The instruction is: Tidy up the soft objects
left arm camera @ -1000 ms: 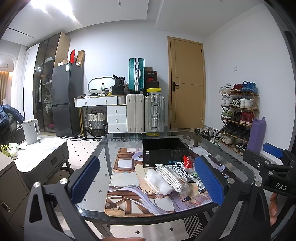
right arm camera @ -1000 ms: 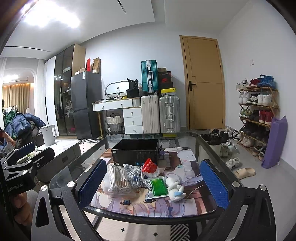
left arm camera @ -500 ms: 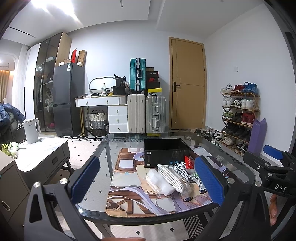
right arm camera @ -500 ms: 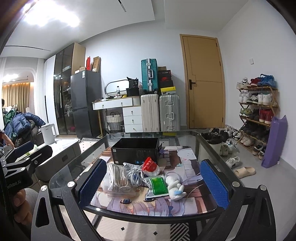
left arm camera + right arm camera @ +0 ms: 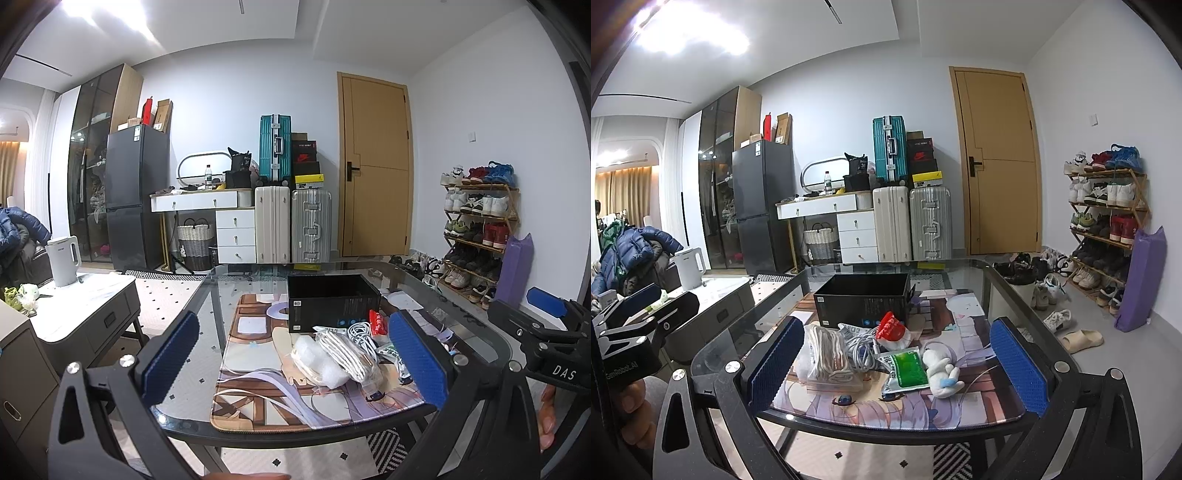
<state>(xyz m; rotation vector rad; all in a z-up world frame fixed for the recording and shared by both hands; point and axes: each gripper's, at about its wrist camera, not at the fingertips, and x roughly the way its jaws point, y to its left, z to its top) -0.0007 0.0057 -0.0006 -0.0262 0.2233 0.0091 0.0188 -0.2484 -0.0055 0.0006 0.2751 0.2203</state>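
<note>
Both claws, the left gripper [image 5: 295, 360] and the right gripper [image 5: 897, 363], were spread wide and held nothing. The soft plush toy [image 5: 942, 369] lay on the mat by the black box [image 5: 862, 301]. Nothing looked sorted yet; next, I think, a claw should reach in and pinch it.

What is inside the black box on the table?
The black box is open at the top, and the part of its inner walls that shows is dark and bare. Its near wall hides the bottom, so the contents cannot be told.
</note>
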